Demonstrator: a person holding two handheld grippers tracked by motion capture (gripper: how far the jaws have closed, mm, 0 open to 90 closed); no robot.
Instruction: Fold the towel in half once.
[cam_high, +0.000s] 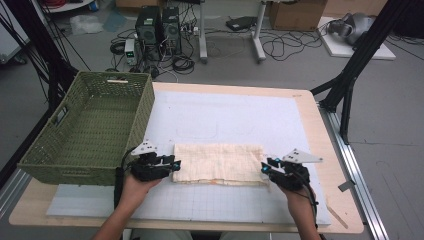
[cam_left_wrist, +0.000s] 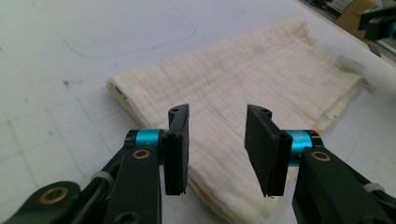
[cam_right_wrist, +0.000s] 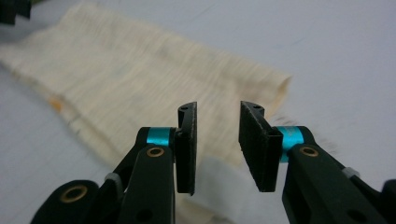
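Observation:
A cream cloth (cam_high: 219, 162) lies folded into a long flat strip on the white mat (cam_high: 225, 117). My left gripper (cam_high: 175, 165) is at the cloth's left end. In the left gripper view its jaws (cam_left_wrist: 217, 140) stand apart over the cloth (cam_left_wrist: 233, 84) with nothing pinched between them. My right gripper (cam_high: 264, 169) is at the cloth's right end. In the right gripper view it (cam_right_wrist: 217, 140) is open too, over the cloth's (cam_right_wrist: 140, 70) near corner, where a small white tag (cam_right_wrist: 215, 172) lies below the jaws.
A green woven basket (cam_high: 145, 105) stands on the table's left side, just behind my left gripper. The wooden table edge (cam_high: 327, 150) runs to the right of the mat. Black frame posts and cables stand on the floor beyond the table.

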